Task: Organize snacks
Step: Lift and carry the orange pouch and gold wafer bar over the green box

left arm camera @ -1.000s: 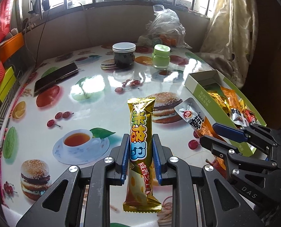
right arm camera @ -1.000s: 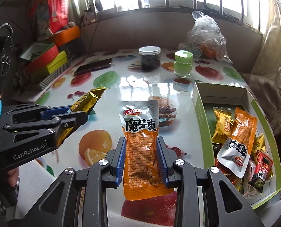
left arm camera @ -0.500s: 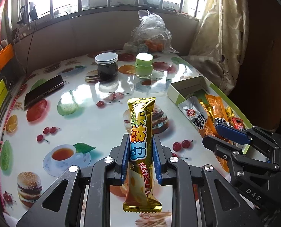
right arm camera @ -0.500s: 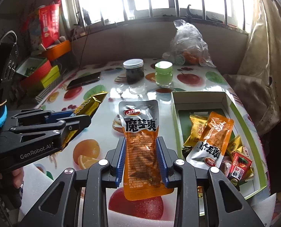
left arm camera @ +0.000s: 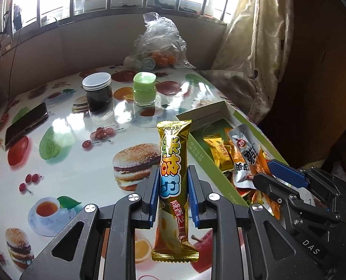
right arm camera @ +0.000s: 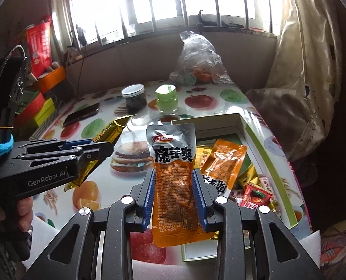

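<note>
My left gripper [left arm camera: 171,182] is shut on a long gold snack bar [left arm camera: 174,163] and holds it upright above the fruit-print table, just left of the green snack box [left arm camera: 197,152]. My right gripper [right arm camera: 174,182] is shut on an orange and silver pouch [right arm camera: 173,163], lifted over the near left part of the same box [right arm camera: 263,149]. Several packets [right arm camera: 224,163] lie inside the box. Each gripper shows in the other's view: the right one [left arm camera: 266,175] with its pouch over the box, the left one [right arm camera: 100,147] with the gold bar at the left.
At the back stand a dark jar with a white lid [left arm camera: 98,91] and a green jar [left arm camera: 145,88], with a plastic bag of fruit [left arm camera: 160,44] behind them. A black phone [left arm camera: 26,126] lies at the left. Coloured boxes [right arm camera: 35,107] and a curtain [right arm camera: 301,70] flank the table.
Both grippers have risen and shifted right toward the green box, still holding their snacks. The right pouch has gone from over the table to over the box.
</note>
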Available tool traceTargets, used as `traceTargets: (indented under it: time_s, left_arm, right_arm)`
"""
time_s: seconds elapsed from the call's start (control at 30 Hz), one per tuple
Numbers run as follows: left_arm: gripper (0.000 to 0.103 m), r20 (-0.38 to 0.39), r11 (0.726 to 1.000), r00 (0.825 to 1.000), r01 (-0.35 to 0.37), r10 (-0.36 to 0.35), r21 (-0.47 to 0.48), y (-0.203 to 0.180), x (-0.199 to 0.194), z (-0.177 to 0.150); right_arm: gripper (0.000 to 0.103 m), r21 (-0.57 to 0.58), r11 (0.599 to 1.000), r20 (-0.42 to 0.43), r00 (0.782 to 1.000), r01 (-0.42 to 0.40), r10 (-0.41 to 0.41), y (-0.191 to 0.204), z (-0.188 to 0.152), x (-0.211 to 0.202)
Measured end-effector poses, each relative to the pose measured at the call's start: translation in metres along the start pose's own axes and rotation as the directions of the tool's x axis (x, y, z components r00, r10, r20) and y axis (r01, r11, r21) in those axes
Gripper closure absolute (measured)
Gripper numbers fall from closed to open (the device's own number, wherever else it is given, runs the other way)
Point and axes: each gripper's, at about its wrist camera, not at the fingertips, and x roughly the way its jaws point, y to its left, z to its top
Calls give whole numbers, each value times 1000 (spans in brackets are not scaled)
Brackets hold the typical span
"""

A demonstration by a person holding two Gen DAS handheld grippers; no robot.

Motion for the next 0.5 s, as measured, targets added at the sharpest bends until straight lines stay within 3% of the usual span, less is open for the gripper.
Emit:
traceTargets:
  time_s: [0.5]
  left_arm:
    - [79, -66, 998, 997, 51, -50, 20, -40, 47, 22]
  right_arm:
    - [73, 96, 989, -46, 993, 115, -111, -66, -9, 4]
